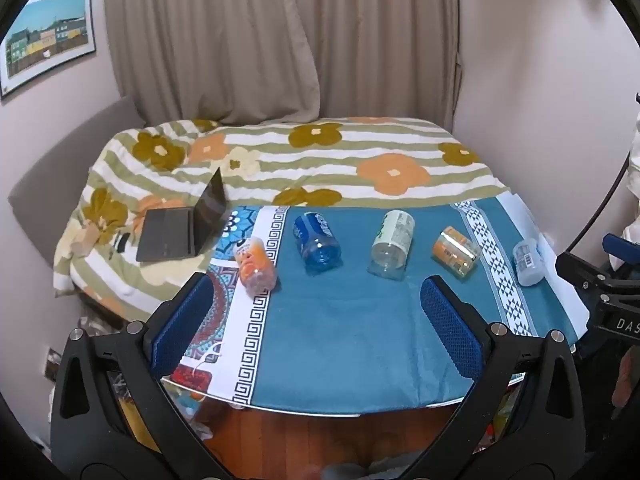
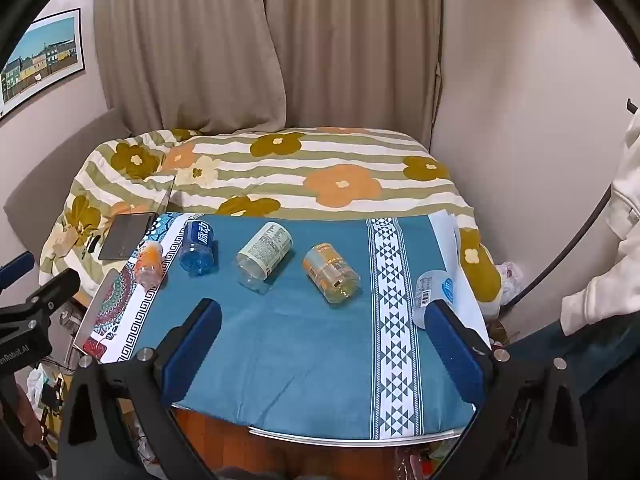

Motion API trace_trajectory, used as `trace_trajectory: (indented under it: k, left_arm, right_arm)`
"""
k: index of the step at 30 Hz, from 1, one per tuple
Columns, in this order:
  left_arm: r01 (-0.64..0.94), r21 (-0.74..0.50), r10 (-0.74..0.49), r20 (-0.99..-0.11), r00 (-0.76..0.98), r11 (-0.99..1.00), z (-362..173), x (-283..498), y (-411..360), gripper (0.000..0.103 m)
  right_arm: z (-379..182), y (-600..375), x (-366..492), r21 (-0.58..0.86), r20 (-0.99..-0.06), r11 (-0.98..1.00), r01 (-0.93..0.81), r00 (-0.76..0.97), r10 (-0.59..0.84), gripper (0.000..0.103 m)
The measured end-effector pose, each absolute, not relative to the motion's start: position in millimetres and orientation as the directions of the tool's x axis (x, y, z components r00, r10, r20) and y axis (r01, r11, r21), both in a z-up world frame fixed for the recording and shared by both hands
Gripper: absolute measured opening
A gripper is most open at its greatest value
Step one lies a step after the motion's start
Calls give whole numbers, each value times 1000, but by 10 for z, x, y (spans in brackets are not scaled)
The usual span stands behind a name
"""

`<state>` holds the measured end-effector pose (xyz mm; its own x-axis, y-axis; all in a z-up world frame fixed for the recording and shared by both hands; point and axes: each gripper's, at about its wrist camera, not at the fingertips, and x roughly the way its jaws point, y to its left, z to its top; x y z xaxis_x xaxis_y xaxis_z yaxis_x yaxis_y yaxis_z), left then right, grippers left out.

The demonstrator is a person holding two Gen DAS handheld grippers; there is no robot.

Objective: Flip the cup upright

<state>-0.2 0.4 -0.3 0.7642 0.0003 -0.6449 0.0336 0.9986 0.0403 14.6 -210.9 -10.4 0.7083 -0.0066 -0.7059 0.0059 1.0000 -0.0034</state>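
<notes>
Several plastic cups cut from bottles lie on their sides in a row on the blue cloth: an orange one [image 1: 256, 266] [image 2: 149, 267], a blue one [image 1: 317, 241] [image 2: 197, 247], a clear one with a white label [image 1: 391, 245] [image 2: 262, 255], a yellow-orange one [image 1: 456, 252] [image 2: 330, 273] and a pale one with a blue label at the right edge [image 1: 529, 261] [image 2: 434, 294]. My left gripper [image 1: 316, 292] is open and empty, above the near part of the table. My right gripper [image 2: 324, 316] is open and empty, its right finger close to the pale cup.
The table [image 1: 340, 410] with its patterned blue cloth stands against a bed with a flowered duvet [image 1: 320, 160]. An open laptop [image 1: 180, 228] lies on the bed at the left. Curtains hang behind. The person's white sleeve [image 2: 600, 272] is at the right.
</notes>
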Motion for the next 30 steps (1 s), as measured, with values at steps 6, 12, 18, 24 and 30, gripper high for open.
trace_trajectory:
  k: [6, 12, 18, 24, 30]
  left_arm:
    - [51, 58, -1, -645, 764, 997, 38, -4, -102, 103]
    - [63, 34, -28, -623, 782, 997, 50, -36, -40, 103]
    - [58, 25, -30, -611, 791, 998, 85, -47, -11, 103]
    - [59, 28, -30, -609, 792, 998, 100, -36, -7, 103]
    - [60, 28, -31, -609, 792, 998, 91, -39, -16, 103]
  right_arm:
    - [-95, -2105, 120, -4, -700, 1000, 8, 714, -8, 101]
    - [-35, -2129, 117, 2, -699, 1000, 15, 715, -9, 101]
    - [-23, -2147, 107, 12, -693, 1000, 25, 721, -10, 101]
    - [-23, -2143, 137, 18, -692, 999, 27, 722, -7, 101]
    - [-17, -2145, 162, 28, -691, 999, 24, 722, 2, 101]
